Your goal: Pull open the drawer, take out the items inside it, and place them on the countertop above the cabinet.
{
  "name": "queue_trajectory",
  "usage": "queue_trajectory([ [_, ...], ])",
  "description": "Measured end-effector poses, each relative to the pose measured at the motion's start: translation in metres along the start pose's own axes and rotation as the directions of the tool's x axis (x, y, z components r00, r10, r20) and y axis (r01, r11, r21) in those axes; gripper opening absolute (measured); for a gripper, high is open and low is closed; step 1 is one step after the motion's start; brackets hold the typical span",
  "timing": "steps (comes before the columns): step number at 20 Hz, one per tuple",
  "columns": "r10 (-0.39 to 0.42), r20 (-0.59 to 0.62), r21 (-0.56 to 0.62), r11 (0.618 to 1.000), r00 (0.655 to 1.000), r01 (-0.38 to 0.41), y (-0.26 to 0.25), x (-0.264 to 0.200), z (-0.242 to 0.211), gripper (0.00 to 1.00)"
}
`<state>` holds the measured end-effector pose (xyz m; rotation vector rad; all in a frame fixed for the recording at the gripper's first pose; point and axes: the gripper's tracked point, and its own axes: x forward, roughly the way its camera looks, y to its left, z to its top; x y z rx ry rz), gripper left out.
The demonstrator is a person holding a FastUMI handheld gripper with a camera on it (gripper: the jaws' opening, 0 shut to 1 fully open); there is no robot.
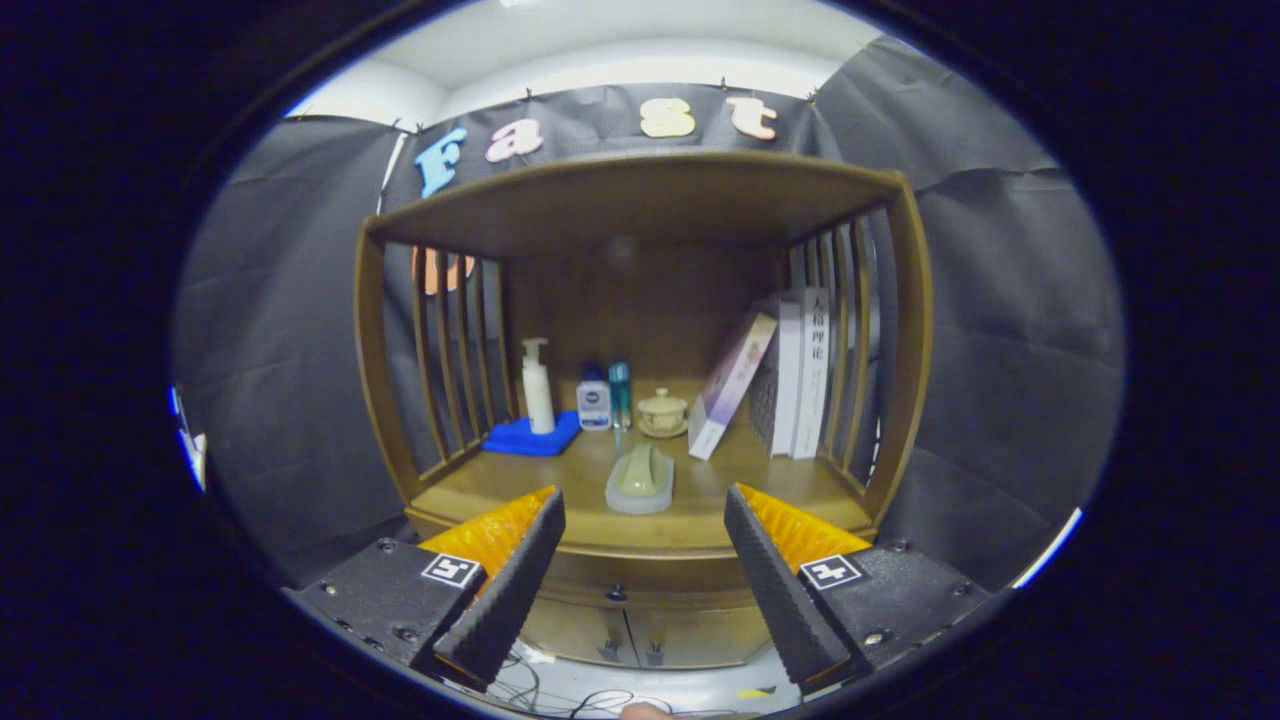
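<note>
I'm holding the gripper spread wide, gripping nothing, fingers pointing at the brown wooden cabinet with slatted sides that is filling the middle of the picture.

One wooden countertop is sitting mid-frame, just beyond the fingertips. One shallow wooden drawer is lying under it, lower centre, between the fingers. Its front is looking flush, so I'm reading it as closed, and its inside is hidden.

Progress: I'm not calling it. A shut drawer with things on top fits either a drawer yet to be emptied or one emptied and pushed back.

What I'm counting on the countertop:
- right of centre: two upright white books, plus one pale book leaning on them
- left of centre: one blue folded cloth with one white pump bottle standing on it
- centre, just ahead of the fingertips: one greenish lump on a pale dish
- centre back: one cream lidded cup on a saucer, one small white bottle with a blue cap, one slim teal bottle

One small dark knob is showing on the drawer front.
</note>
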<state>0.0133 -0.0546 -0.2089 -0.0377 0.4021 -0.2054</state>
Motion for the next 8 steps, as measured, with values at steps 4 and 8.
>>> queue_trajectory([
  [4, 0.028, 0.073, 0.013, 0.999, 0.997, -0.030, -0.007, -0.034, 0.055, 1.00],
  [8, 0.043, 0.135, 0.034, 0.998, 0.990, -0.048, -0.015, -0.067, 0.102, 1.00],
])
